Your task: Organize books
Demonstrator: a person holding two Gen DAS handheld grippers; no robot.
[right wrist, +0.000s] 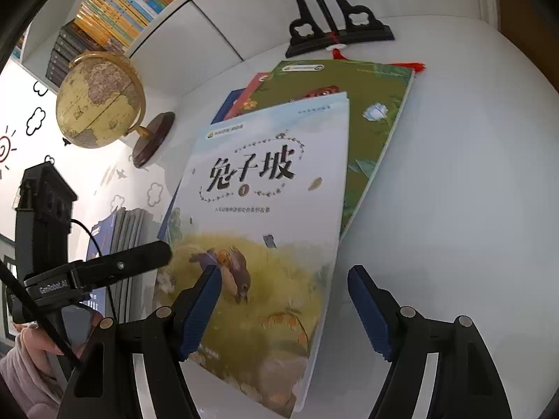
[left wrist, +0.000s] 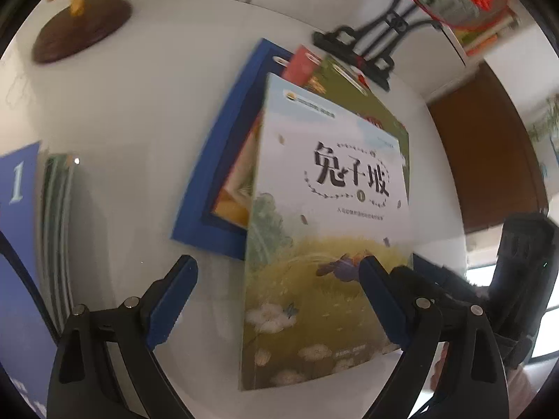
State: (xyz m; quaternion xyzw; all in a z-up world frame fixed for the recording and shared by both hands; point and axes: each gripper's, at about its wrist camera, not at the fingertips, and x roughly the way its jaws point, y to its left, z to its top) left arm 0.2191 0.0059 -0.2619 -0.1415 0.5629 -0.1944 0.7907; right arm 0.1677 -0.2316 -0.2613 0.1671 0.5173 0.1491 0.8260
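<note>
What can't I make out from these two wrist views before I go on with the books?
- Blue book, left wrist view: cover mostly hidden under the top book.
- Red book, right wrist view: only a corner shows from under the green book.
- Upright books, left wrist view: blurred, cut by the edge.
- Shelf spines, right wrist view: titles too small.

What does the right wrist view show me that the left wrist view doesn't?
Only the right wrist view shows the whole globe, the shelf of books behind it and the open right gripper. Only the left wrist view shows the full blue book at the bottom of the pile, a blue cover with a numeral 1 and the open left gripper. Both show the rabbit-cover book on top of the pile, the green book beneath it and the black stand.
</note>
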